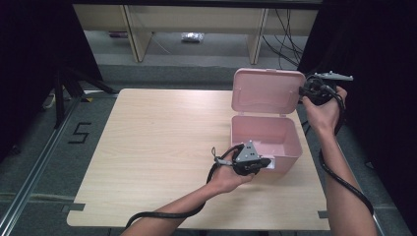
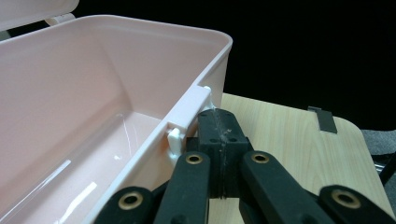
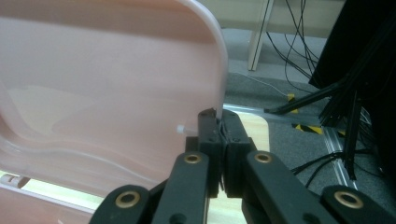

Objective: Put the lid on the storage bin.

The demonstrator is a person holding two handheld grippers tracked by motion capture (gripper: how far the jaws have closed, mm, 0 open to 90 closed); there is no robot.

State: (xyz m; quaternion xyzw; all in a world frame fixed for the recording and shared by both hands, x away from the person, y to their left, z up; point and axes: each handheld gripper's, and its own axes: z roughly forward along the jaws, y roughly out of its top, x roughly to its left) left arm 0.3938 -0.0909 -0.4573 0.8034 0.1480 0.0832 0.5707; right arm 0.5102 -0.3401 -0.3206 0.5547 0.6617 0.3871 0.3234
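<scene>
left gripper (image 1: 263,162) against pink box (image 1: 290,140)

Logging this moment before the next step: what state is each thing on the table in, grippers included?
Pink box: upright on the table, open, nothing inside.
Lid: swung up, standing about upright.
Left gripper: shut, against the box's front latch.
Right gripper: shut on the lid's side edge.

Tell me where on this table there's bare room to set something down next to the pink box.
The whole left half of the table is bare wood, from its left edge across to the left gripper. The front strip is free except where the forearms cross it. It is crowded on the right: the pink box, its raised lid and the right gripper at the lid's edge.
</scene>
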